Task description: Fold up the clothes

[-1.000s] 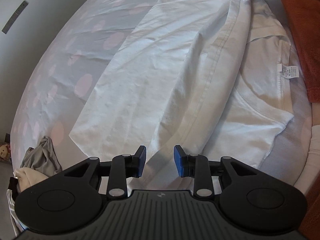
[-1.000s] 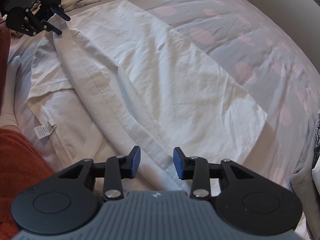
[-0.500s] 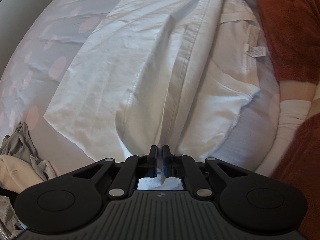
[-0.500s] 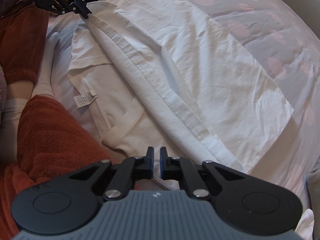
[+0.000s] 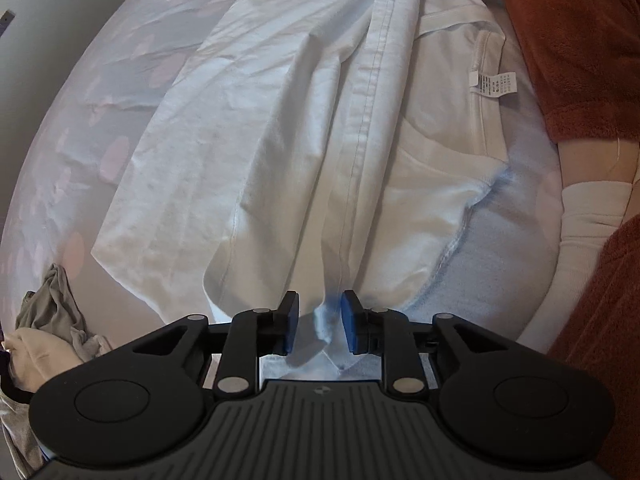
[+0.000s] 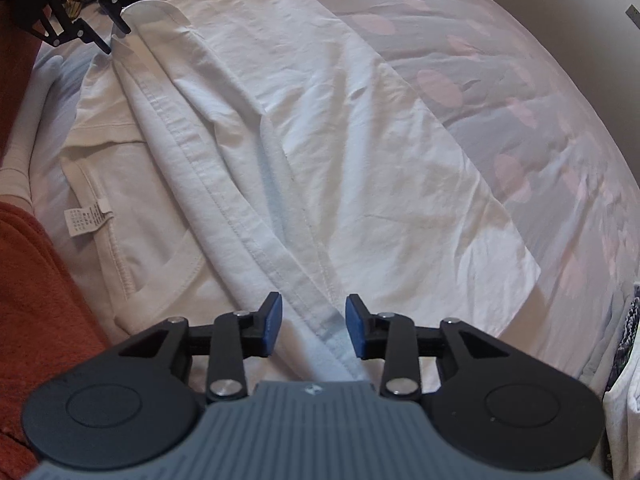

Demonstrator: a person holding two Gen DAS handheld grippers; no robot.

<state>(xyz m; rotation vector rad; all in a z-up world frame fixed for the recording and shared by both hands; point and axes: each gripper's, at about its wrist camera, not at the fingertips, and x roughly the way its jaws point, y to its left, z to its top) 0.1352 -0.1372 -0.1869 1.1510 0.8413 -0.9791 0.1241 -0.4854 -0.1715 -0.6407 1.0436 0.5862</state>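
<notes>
A white garment (image 5: 280, 140) lies spread on the bed, its care label (image 5: 494, 82) showing at the right. A stitched hem band (image 5: 360, 128) runs along it, folded over the cloth. My left gripper (image 5: 320, 322) stands at the near end of the band; its jaws are opening, a pinch of cloth stands loose between the pads. My right gripper (image 6: 314, 326) is at the other end of the hem band (image 6: 224, 208), jaws opening, the band lying between the pads untouched. The left gripper (image 6: 116, 38) also shows far off in the right wrist view.
The bed sheet (image 5: 100, 100) is pale with pink spots. A heap of grey and cream clothes (image 5: 52, 320) lies at the left edge. A person's rust fleece (image 5: 580, 40) and white sleeve (image 5: 588, 216) border the garment. More fabric (image 6: 628, 332) sits at the right.
Half a second ago both grippers were shut on the hem band's ends. Both pairs of jaws have since parted and the band lies slack on the garment.
</notes>
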